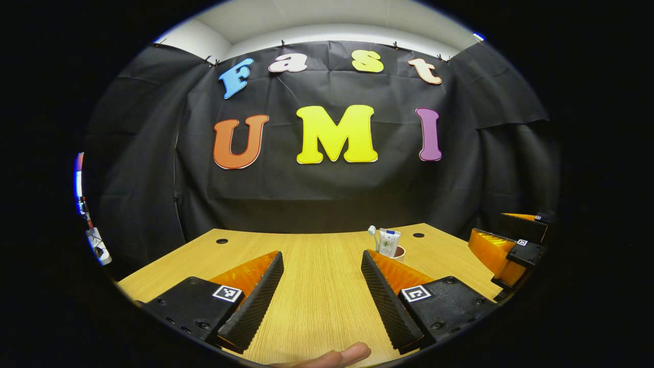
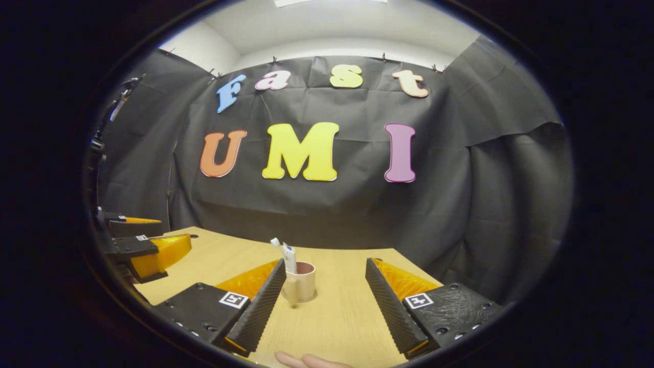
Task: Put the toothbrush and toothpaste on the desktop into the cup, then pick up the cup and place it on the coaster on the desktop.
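A pinkish cup stands upright on the wooden desk, just ahead of my right gripper's left finger. A white toothpaste tube and a toothbrush stick up out of it. A thin dark ring shows around the cup's base; I cannot tell whether it is the coaster. My right gripper is open and holds nothing. In the left gripper view the same cup peeks out behind the right finger, with the tube and brush in it. My left gripper is open and holds nothing.
The right gripper shows at the far right of the left gripper view, and the left gripper at the far left of the right gripper view. Cable holes lie near the desk's back edge. A fingertip shows at the bottom.
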{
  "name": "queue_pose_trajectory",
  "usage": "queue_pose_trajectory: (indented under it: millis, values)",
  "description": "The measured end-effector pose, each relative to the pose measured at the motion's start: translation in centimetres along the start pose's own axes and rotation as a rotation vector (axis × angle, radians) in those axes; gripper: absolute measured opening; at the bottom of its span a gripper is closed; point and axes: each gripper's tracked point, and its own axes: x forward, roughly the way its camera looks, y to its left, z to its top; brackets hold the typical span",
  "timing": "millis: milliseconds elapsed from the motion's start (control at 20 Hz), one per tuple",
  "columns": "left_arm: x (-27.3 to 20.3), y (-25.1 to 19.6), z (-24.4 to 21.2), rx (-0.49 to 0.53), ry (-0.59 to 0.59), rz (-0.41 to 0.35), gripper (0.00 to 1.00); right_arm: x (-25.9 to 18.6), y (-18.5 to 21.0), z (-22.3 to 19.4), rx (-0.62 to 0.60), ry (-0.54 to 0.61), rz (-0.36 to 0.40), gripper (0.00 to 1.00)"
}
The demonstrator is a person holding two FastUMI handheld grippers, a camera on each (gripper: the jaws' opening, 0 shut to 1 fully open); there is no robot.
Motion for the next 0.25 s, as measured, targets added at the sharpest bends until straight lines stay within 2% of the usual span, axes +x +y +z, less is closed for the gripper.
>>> queue_pose_trajectory:
  millis: [200,250]
  values:
    - [-0.03,0.25,0.21,0.019,-0.011,0.009,0.97,0.09,0.04,-0.08,-0.004,0.001,-0.001,0.95]
    - [-0.06,0.28,0.33,0.022,-0.014,0.012,0.89,0.08,0.10,-0.06,-0.005,0.001,0.001,0.95]
